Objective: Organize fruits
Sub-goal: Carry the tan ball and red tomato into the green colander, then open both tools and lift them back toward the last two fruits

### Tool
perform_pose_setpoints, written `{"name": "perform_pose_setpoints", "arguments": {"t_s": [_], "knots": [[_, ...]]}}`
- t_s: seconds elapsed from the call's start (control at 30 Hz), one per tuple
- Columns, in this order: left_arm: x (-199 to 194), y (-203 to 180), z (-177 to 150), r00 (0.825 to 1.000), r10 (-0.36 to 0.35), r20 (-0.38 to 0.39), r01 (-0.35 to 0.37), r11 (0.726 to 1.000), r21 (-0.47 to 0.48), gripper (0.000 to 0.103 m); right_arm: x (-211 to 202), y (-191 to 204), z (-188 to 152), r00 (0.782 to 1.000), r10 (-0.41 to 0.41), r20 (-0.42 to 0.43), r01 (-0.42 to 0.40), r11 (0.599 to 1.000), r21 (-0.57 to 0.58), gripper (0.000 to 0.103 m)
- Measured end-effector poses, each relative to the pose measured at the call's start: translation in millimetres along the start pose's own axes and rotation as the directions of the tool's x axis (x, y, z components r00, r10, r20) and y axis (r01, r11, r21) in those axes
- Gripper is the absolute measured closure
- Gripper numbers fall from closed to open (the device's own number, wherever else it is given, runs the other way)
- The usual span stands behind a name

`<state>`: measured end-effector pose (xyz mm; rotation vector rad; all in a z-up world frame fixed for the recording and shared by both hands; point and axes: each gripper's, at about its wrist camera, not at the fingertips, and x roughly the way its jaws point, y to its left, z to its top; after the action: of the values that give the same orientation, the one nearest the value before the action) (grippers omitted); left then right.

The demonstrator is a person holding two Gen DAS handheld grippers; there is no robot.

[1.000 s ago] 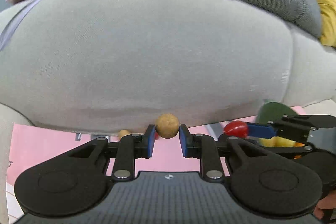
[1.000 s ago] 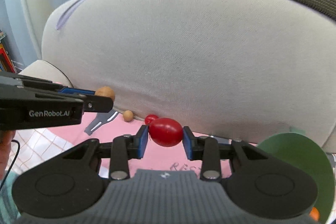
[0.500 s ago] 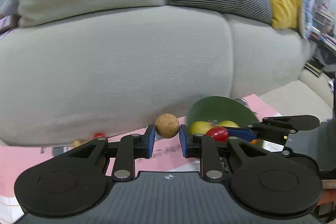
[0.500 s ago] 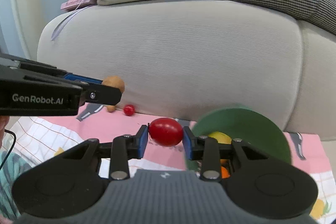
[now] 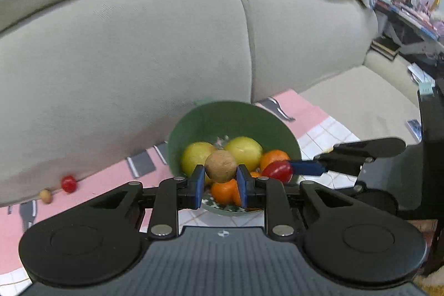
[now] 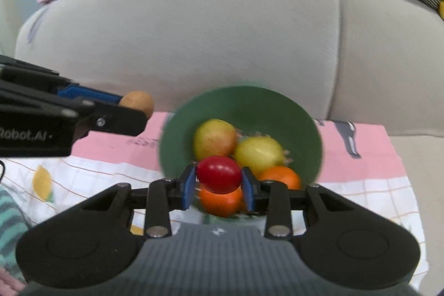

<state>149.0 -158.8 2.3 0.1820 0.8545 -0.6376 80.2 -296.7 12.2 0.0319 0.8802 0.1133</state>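
The green bowl (image 5: 236,118) stands on a pink and white checked cloth (image 6: 360,179), just in front of the grey sofa (image 5: 138,60). Inside the bowl lie two yellow-green fruits (image 5: 244,150) and some oranges (image 6: 280,176).

The left hand-held gripper (image 5: 221,183) is closed on a small brown round fruit (image 5: 221,166); its blue pads (image 5: 198,186) press it from both sides. It hangs over the near edge of the bowl in its own view, while from the right camera it looks to be at the left of the bowl.

The right hand-held gripper (image 6: 219,185) is closed on a red oval fruit (image 6: 219,174), also above the near part of the bowl, over the oranges.

Well to the left of the bowl, at the foot of the sofa, a small red fruit (image 5: 68,183) and a small tan fruit (image 5: 45,196) lie on the cloth, close together.
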Motion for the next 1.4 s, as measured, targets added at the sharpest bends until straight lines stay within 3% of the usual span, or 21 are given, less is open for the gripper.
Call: {"name": "perform_pose_setpoints", "arguments": {"t_s": [0.47, 0.93, 1.13, 1.4], "knots": [[57.6, -5.2, 7.2, 0.979, 0.000, -0.205, 0.013, 0.998, 0.059, 0.076, 30.3, -16.2, -3.9, 0.988, 0.006, -0.153, -0.016, 0.998, -0.064, 0.070], [97.5, -2.3, 10.3, 0.926, 0.013, -0.378, 0.024, 0.995, 0.093, 0.076, 46.2, -14.0, 6.0, 0.966, 0.004, -0.259, -0.036, 0.992, -0.118, 0.070], [106.7, -1.4, 6.6, 0.911, 0.006, -0.413, 0.034, 0.995, 0.091, 0.076, 50.1, -13.9, 6.2, 0.962, 0.005, -0.274, -0.042, 0.991, -0.131, 0.068], [106.6, 0.8, 5.0, 0.916, -0.006, -0.402, 0.040, 0.996, 0.076, 0.074, 53.3, -12.2, 9.2, 0.958, 0.002, -0.288, -0.043, 0.990, -0.137, 0.067]]}}
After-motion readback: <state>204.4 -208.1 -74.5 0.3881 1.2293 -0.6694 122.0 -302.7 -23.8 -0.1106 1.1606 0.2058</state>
